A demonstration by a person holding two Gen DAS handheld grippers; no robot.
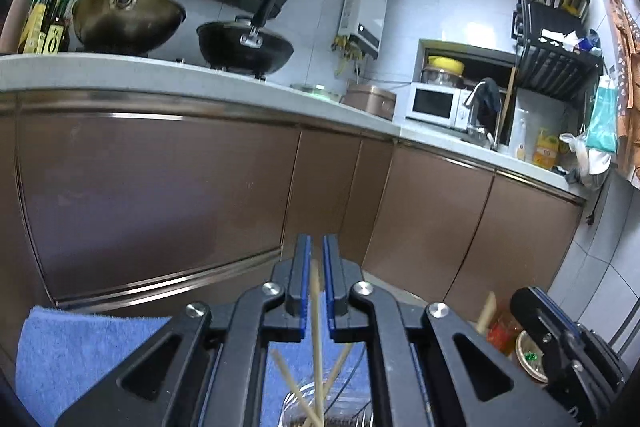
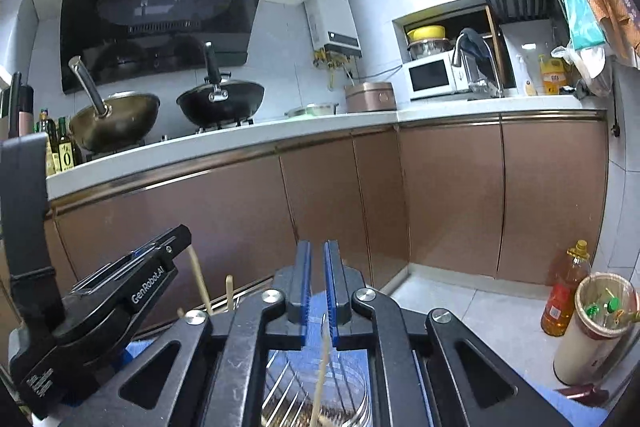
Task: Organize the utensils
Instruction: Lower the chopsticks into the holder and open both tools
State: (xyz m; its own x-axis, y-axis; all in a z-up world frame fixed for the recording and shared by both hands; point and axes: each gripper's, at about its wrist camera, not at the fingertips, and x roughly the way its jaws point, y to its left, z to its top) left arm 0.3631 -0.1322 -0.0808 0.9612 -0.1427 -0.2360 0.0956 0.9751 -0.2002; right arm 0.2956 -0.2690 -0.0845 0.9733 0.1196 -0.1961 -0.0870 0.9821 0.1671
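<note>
My left gripper [image 1: 316, 247] has its jaws nearly together around a wooden chopstick [image 1: 317, 331] that stands up out of a clear glass jar [image 1: 340, 407] below it. Other chopsticks [image 1: 292, 383] lean in the same jar. My right gripper [image 2: 316, 251] also has its jaws close together around a thin wooden chopstick [image 2: 322, 371], above a clear holder with several metal utensils [image 2: 320, 387]. The left gripper shows in the right wrist view [image 2: 160, 259] at the left, with a chopstick [image 2: 200, 283] hanging from it.
A blue towel [image 1: 80, 355] lies under the jar. Brown cabinets [image 2: 320, 195] and a white counter [image 2: 224, 143] with two woks [image 2: 220, 103] stand ahead. An oil bottle [image 2: 566, 291] and a bin [image 2: 592, 327] stand on the floor at the right.
</note>
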